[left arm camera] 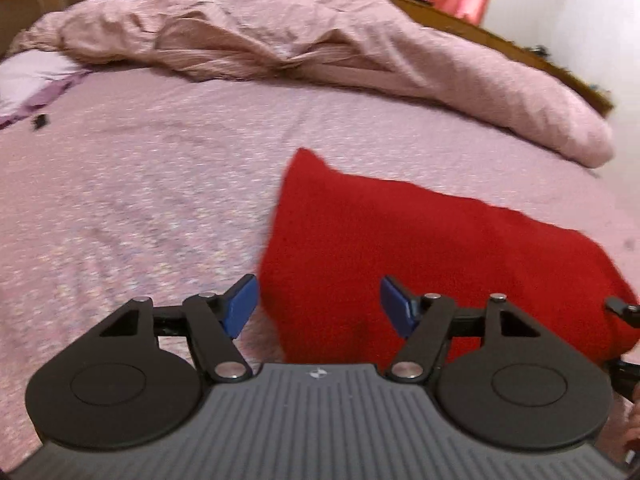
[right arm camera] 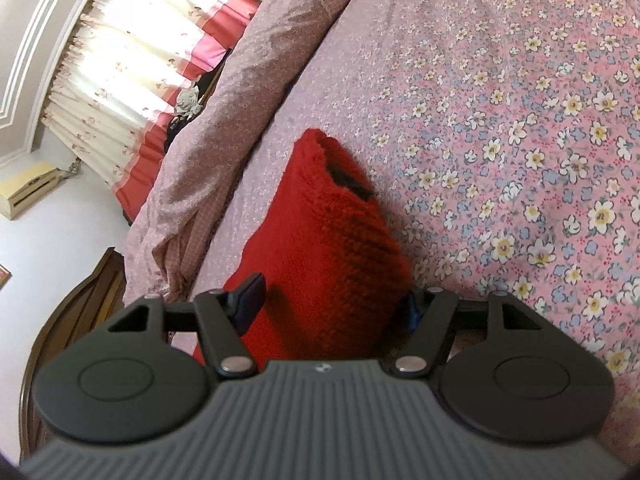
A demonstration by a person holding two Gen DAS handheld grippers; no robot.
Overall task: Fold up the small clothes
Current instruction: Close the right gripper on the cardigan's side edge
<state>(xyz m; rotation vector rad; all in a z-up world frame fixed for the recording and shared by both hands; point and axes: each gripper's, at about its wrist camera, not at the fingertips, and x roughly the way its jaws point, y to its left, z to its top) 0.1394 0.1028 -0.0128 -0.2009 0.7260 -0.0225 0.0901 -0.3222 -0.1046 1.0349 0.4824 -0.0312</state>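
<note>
1. Knitwear: a red knitted garment [left arm camera: 420, 248] lies on the flowered bed sheet [left arm camera: 140, 200], stretching ahead of both grippers.
2. Left gripper [left arm camera: 318, 304]: jaws stand apart, the garment's near edge between them; the pads do not press on it.
3. Right gripper [right arm camera: 332, 304]: jaws stand wide with the garment [right arm camera: 332, 232] filling the gap; whether they pinch it cannot be told.
4. A pink duvet [left arm camera: 320, 32] lies bunched well beyond the jaws.

Red garment [right arm camera: 320, 240]: coarse, matt knitted wool with visible rows of stitches. Sheet [right arm camera: 500, 120]: thin, smooth printed cotton with small flowers. Quilt [left arm camera: 320, 40]: soft, crumpled pink cloth, matt. Bed frame [right arm camera: 72, 320]: dark polished wood, slightly glossy. Curtain [right arm camera: 120, 60]: light cloth. Left gripper [left arm camera: 318, 306]: matt black plastic arms, blue pads [left arm camera: 242, 304], bright metal pins, ribbed grey body.
</note>
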